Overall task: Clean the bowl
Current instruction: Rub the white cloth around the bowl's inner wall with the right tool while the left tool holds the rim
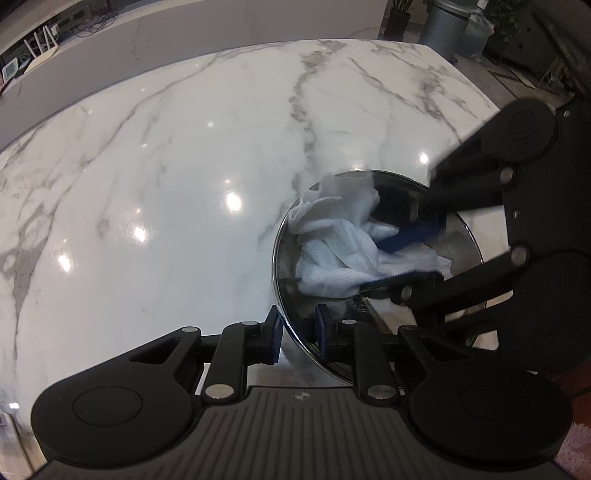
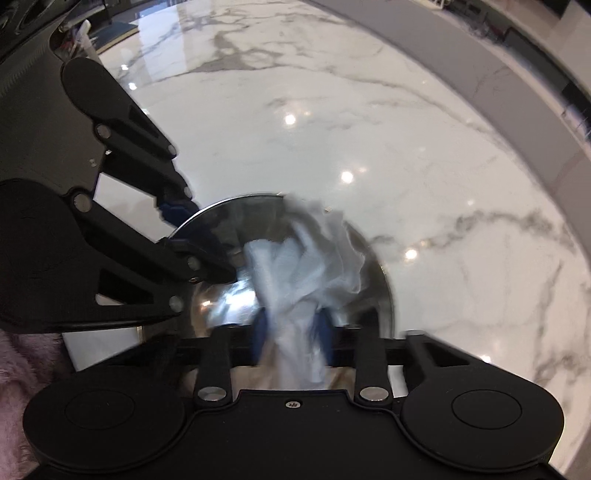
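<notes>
A shiny steel bowl (image 1: 276, 266) stands on the white marble table (image 1: 166, 166), toward its right side. My left gripper (image 1: 298, 330) is shut on the bowl's near rim, one blue pad outside and one inside. A crumpled white cloth (image 1: 332, 251) lies inside the bowl. From the right, my right gripper (image 1: 402, 258) reaches down into the bowl. In the right wrist view the right gripper (image 2: 291, 332) pinches a bunch of the cloth (image 2: 317, 258) between its blue pads, over the bowl (image 2: 229, 229). The left gripper (image 2: 190, 230) clamps the rim at the left there.
The marble top stretches far to the left and behind the bowl. A grey ledge (image 1: 129, 48) runs along its far side. A grey bin (image 1: 447, 29) and a potted plant (image 1: 399, 18) stand on the floor beyond. Pink fluffy fabric (image 2: 22, 362) shows near the table's edge.
</notes>
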`<state>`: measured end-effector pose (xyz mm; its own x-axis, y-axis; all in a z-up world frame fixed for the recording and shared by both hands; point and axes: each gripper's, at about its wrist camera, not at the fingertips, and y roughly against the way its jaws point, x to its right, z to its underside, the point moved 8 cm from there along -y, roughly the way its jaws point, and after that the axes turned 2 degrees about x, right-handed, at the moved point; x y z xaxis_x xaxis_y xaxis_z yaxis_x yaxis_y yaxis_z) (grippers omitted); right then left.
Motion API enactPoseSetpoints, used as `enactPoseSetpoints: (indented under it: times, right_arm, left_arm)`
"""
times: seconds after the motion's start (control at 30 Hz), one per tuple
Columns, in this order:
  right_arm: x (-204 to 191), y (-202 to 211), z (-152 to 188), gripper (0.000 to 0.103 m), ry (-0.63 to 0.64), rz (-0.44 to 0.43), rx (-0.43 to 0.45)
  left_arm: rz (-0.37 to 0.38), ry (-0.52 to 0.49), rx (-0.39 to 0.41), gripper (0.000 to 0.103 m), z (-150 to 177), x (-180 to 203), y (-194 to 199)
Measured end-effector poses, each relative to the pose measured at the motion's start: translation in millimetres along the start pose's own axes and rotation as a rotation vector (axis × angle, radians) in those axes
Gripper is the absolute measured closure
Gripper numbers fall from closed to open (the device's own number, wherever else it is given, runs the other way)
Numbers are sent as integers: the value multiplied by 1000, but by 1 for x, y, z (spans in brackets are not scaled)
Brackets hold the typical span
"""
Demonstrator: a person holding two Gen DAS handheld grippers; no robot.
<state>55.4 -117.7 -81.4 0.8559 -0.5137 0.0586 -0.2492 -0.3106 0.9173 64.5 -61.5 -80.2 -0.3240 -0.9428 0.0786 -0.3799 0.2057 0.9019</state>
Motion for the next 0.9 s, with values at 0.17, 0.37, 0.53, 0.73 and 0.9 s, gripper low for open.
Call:
enactPoseSetpoints:
  times: [0.17, 0.37, 0.53, 0.73, 0.9]
  right_arm:
    - [2, 8, -1, 90, 13, 52, 31]
    - [20, 6, -3, 90, -69, 24, 50]
    - [22, -1, -7, 90, -135, -41, 83]
    - [23, -5, -13, 89, -180, -145, 80]
    - [19, -2, -9, 90, -153, -174, 3]
  left_arm:
    - [-5, -15, 3, 86, 0, 1, -1]
    - [-7, -47, 14, 84, -1, 4, -1]
    - [-11, -75, 17, 84, -1, 6, -1]
    - [-1, -40, 5, 84, -1, 5, -1]
    - [-19, -33, 0, 86, -1, 6, -2]
